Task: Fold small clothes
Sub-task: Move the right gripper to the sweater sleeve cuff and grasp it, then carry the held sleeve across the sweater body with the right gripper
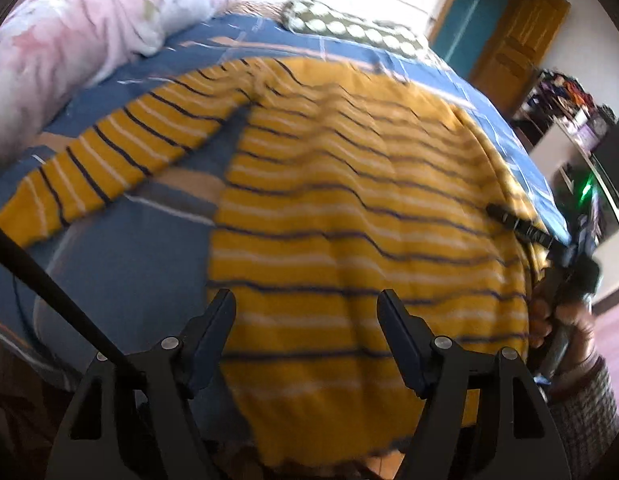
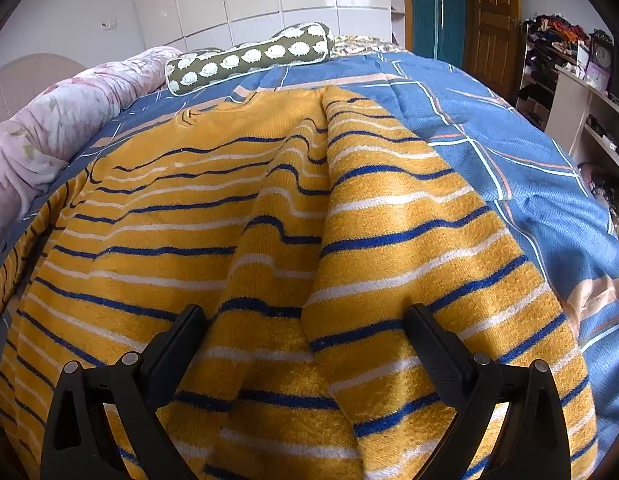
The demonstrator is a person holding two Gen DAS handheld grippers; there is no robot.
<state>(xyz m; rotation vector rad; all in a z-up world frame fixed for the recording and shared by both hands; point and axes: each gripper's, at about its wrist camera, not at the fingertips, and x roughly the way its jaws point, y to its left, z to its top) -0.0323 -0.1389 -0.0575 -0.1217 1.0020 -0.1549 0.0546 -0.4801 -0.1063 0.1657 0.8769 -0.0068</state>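
1. Claw state first: the left claw (image 1: 307,300) stands wide open over the hem end of the sweater (image 1: 349,208), with nothing between its jaws; its view is smeared, so whether its tips touch the cloth I cannot tell.
2. The right claw (image 2: 305,314) is likewise spread wide and holds nothing, and a raised ridge of the sweater (image 2: 269,220) runs up between its jaws toward 12 o'clock.
3. The yellow striped sweater lies spread on the bed (image 2: 509,152), body rumpled. In the left view one sleeve (image 1: 109,152) stretches out flat toward 9 o'clock; in the right view the other sleeve (image 2: 409,240) lies folded in over the body at 1 o'clock.
4. Farther out, a patterned pillow (image 2: 253,56) sits at 12 o'clock and a pink quilt (image 2: 49,120) at 10 o'clock.
5. Judged step: one side is folded in and the other is not yet done.
6. The next move probably calls for the left claw to pinch the outstretched sleeve and carry it across the body, while the right claw flattens the ridge.
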